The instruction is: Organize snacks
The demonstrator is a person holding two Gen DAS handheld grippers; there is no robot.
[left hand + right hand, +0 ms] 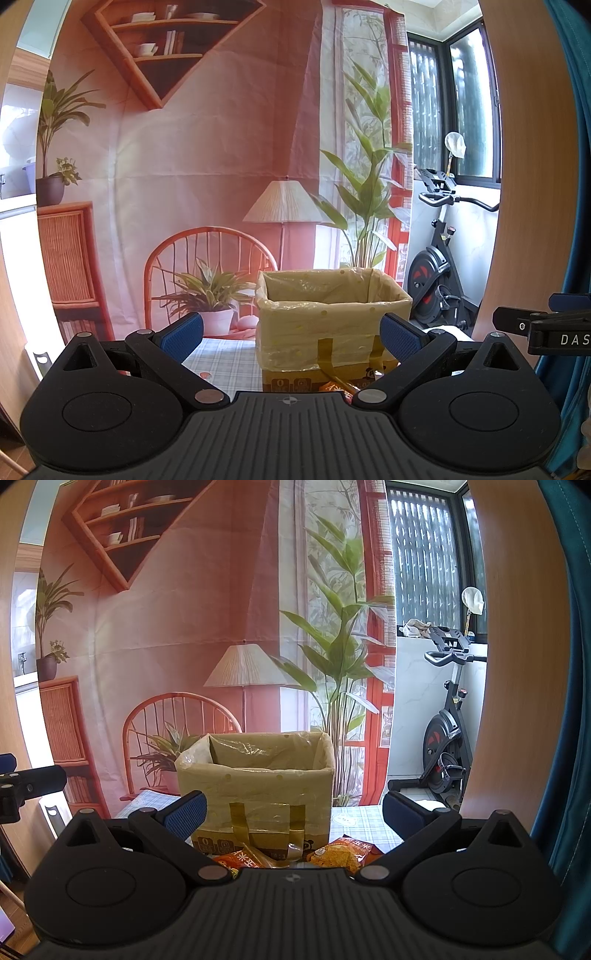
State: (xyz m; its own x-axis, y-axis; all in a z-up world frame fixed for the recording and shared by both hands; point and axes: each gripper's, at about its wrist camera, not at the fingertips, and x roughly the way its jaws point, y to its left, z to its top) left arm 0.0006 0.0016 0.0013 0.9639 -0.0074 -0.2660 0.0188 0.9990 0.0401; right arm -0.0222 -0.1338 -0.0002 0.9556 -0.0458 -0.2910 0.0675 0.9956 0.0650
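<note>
A home, by the look: an exercise bike (448,734) stands by a window (424,554), a teal curtain (569,701) hangs nearby, and a printed living-room backdrop (184,627) covers the wall.

printed room backdrop (207,155) behind checked tablecloth (221,362); exercise bike (448,738) by window (424,554), teal curtain (576,701) far right

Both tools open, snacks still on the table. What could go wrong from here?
1. The snack packets lie right against the box front, half hidden under the right tool; a blind grasp may miss or crush them.
2. The loose plastic liner and tape straps could snag a finger.
3. The left tool sits close alongside; they may collide.
</note>
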